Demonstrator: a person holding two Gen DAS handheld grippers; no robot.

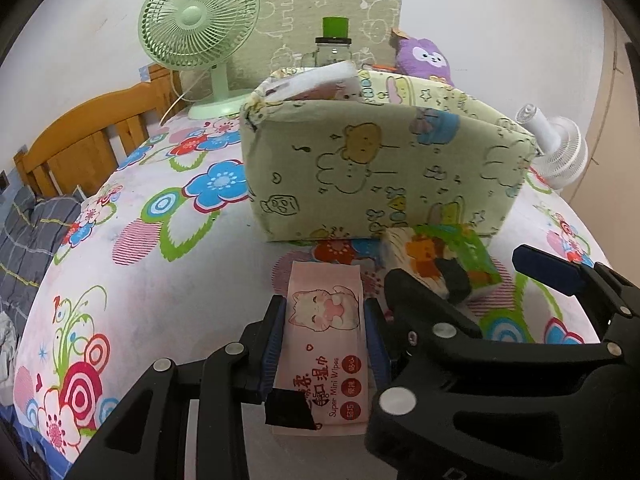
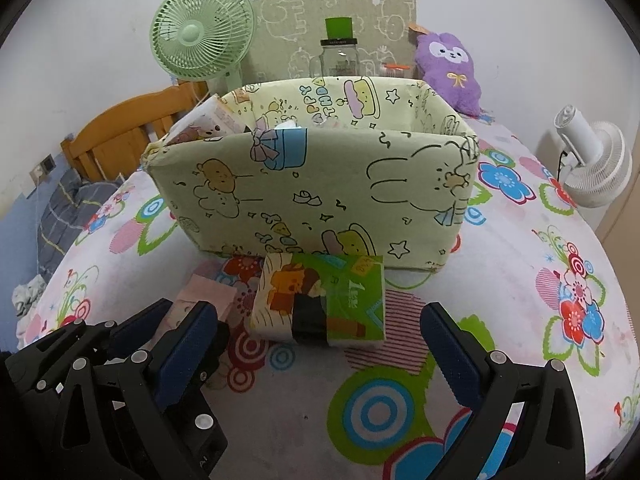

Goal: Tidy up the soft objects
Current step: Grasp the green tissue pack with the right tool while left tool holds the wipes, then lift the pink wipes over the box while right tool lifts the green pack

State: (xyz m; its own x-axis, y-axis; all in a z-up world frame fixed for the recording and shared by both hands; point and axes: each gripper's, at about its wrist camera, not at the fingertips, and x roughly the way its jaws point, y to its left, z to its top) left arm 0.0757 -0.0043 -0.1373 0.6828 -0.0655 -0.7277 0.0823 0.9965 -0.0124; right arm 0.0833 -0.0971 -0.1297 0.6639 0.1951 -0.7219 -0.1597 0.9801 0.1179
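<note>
I had my left gripper (image 1: pixel 325 344) clamped on one pink wipes pack (image 1: pixel 325 332), just short of the box (image 2: pixel 312 196). My right gripper (image 2: pixel 320 344) stood wide, empty, around one green tissue pack (image 2: pixel 320 300). Two packs sat in the box already.

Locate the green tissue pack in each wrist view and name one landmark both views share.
Left wrist: green tissue pack lies right of centre, at the foot of the fabric box.
Right wrist: green tissue pack sits centre, ahead of the open right gripper.
Shared landmark: green fan, upper left.
</note>
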